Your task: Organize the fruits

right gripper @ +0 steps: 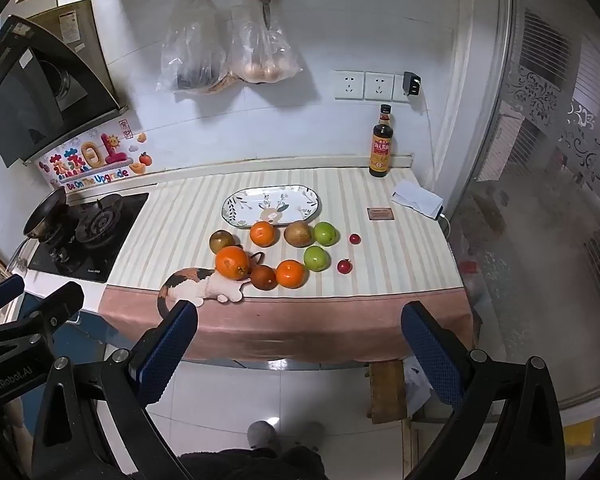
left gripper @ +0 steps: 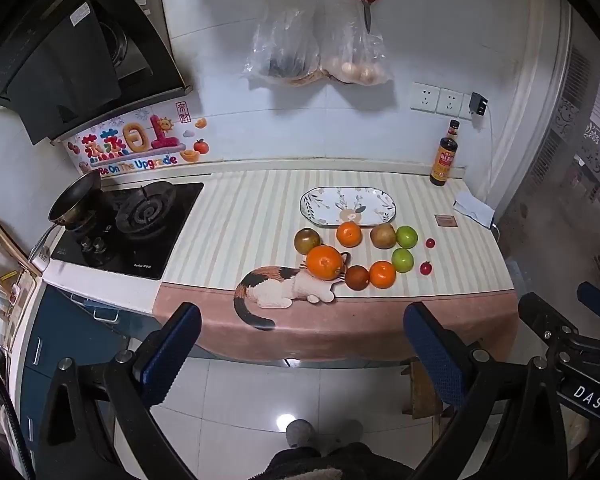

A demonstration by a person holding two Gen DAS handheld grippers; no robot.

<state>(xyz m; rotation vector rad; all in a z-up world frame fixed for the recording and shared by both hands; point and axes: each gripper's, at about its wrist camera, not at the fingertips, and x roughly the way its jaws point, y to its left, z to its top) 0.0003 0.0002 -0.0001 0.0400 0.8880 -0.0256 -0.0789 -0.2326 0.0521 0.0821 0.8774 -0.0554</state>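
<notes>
Left gripper (left gripper: 302, 344) and right gripper (right gripper: 300, 342): jaws spread wide, empty, held off the near edge of the table (left gripper: 236, 220). Oval plate (left gripper: 348, 206), bare, long axis left to right, at the far middle of the striped cloth. Just near of it, clustered fruits: three oranges, largest (left gripper: 325, 262) at left; two green apples (left gripper: 403, 260); three brownish fruits; two small red ones (left gripper: 425, 268) to the right. Sauce bottle (left gripper: 444, 156) upright, far right.

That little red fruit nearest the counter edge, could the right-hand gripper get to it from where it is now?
Probably yes. The right gripper is open and empty, and the small red fruit sits apart from the green fruit, with only bare cloth between it and the counter's front edge.
</notes>
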